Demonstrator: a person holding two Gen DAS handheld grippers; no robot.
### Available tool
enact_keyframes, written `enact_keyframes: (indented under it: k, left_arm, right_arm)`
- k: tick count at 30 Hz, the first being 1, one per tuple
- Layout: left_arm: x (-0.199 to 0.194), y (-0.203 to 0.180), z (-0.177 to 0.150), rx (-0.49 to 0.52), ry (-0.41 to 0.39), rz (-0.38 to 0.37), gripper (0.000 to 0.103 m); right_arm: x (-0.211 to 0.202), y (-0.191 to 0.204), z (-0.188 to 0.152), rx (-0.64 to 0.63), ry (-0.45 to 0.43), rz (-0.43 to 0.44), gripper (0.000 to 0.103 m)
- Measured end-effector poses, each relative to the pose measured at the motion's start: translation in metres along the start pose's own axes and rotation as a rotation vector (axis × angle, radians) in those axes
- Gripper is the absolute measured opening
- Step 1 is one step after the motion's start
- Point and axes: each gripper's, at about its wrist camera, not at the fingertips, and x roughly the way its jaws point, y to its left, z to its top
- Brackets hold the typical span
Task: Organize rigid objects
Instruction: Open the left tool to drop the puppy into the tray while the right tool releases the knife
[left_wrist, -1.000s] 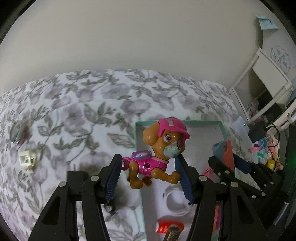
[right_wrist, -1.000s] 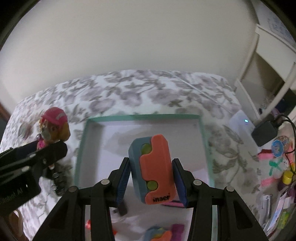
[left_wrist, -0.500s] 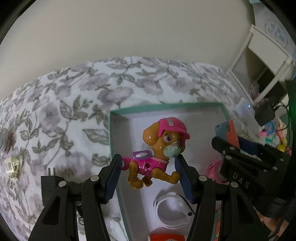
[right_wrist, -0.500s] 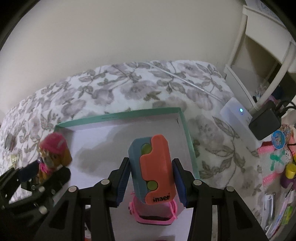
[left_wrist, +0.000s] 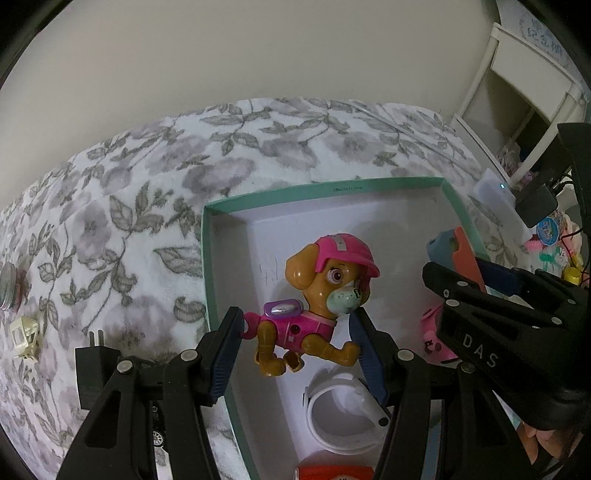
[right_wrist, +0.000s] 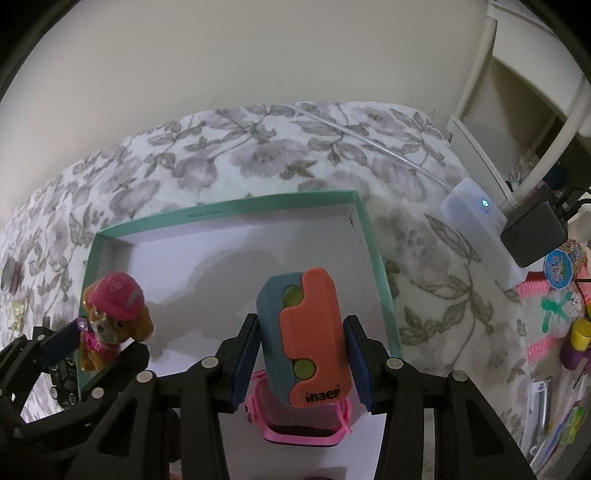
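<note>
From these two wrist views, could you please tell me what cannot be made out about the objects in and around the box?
- Orange item, left wrist view: cut off by the bottom edge; its kind is unclear.
- Pink watch, right wrist view: its face is hidden behind the orange-and-blue toy held by the right gripper.
- Small dark toy car, left wrist view: mostly hidden behind the left gripper, which holds the dog figure.
- Teal box: its near wall is out of frame in both views.

"inaer" showing in orange letters on the orange-and-blue toy block (right_wrist: 304, 339), "DAS" showing in white on the black right gripper (left_wrist: 476, 345) beside the block
</note>
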Motion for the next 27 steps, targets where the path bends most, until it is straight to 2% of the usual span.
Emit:
enact_keyframes:
  k: [15, 27]
  left_arm:
    - [-0.003, 0.005, 0.003, -0.012, 0.019, 0.004, 0.062]
    - [-0.041, 0.040, 0.016, -0.108, -0.061, 0.030, 0.062]
  right_arm:
    - [0.001, 0.003, -0.001, -0.026, 0.010, -0.015, 0.049]
    - [-0.038, 0.002, 0.011, -0.034, -0.081, -0.039, 0.049]
